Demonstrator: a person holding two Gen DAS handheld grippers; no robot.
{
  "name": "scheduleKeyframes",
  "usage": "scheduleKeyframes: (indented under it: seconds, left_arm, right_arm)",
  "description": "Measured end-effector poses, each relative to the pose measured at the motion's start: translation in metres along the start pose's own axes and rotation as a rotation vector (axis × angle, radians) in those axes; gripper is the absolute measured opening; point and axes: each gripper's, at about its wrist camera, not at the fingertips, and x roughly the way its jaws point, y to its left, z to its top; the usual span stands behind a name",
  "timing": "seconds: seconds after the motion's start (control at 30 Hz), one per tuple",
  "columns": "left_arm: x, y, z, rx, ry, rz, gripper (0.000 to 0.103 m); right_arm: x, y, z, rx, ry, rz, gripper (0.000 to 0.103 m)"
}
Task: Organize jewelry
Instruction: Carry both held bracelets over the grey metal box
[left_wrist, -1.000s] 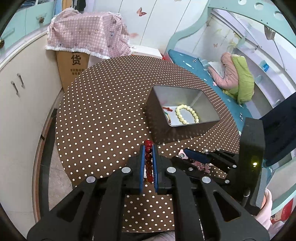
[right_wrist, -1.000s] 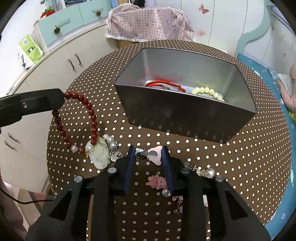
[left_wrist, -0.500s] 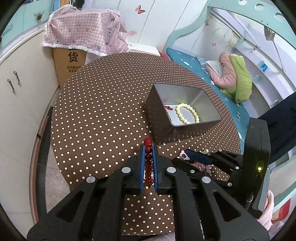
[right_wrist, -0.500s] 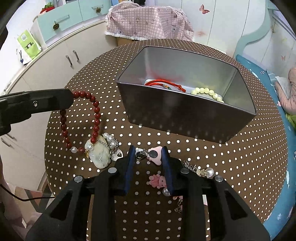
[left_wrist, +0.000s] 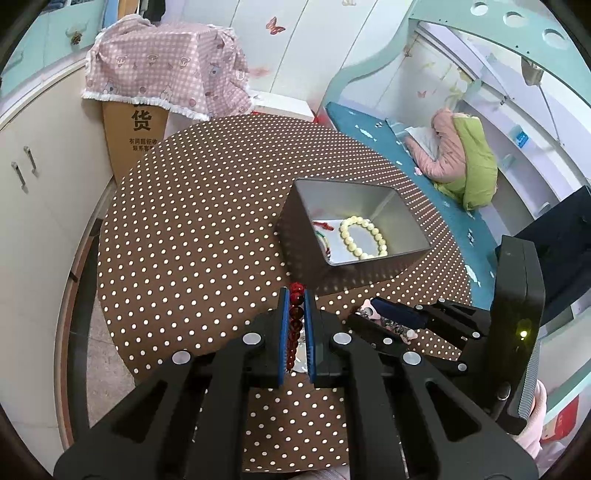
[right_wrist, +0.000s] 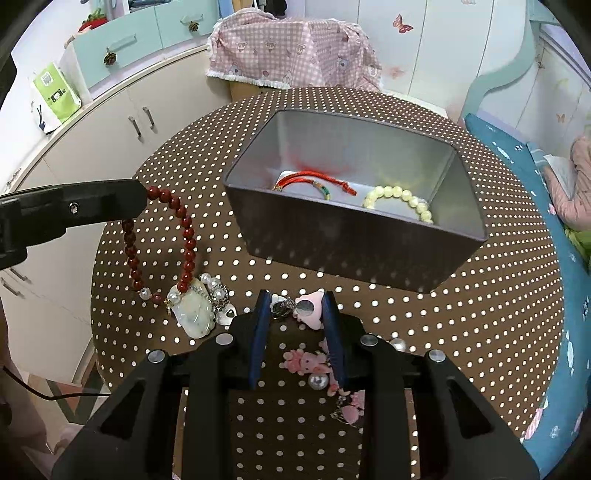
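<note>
My left gripper (left_wrist: 296, 295) is shut on a dark red bead bracelet (left_wrist: 295, 317). In the right wrist view the bracelet (right_wrist: 184, 236) hangs from the left gripper (right_wrist: 142, 199), lifted above the table, left of the metal tin (right_wrist: 354, 236). The tin (left_wrist: 306, 236) holds a cream bead bracelet (left_wrist: 364, 236) and a red cord bracelet (right_wrist: 314, 181). My right gripper (right_wrist: 295, 302) is open around a pink charm chain (right_wrist: 308, 306) lying on the table in front of the tin.
A pale jade pendant with pearls (right_wrist: 195, 310) lies on the brown dotted tablecloth (left_wrist: 192, 229) under the hanging bracelet. More pink charms and pearls (right_wrist: 314, 365) lie between the right fingers. Cabinets (right_wrist: 122, 125) stand left, a teal bench (left_wrist: 424, 177) right.
My left gripper has risen with the red bracelet, so its loop now hangs higher above the table. The right gripper has stayed around the pink charm chain.
</note>
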Motion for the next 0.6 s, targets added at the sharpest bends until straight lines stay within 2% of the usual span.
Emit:
scheduleKeyframes:
  seconds: [0.6]
  left_arm:
    - [-0.014,-0.045,0.044,0.100,-0.097,-0.066,0.008]
  right_arm:
    - [-0.058,-0.040,0.024,0.052,-0.171,-0.078,0.027]
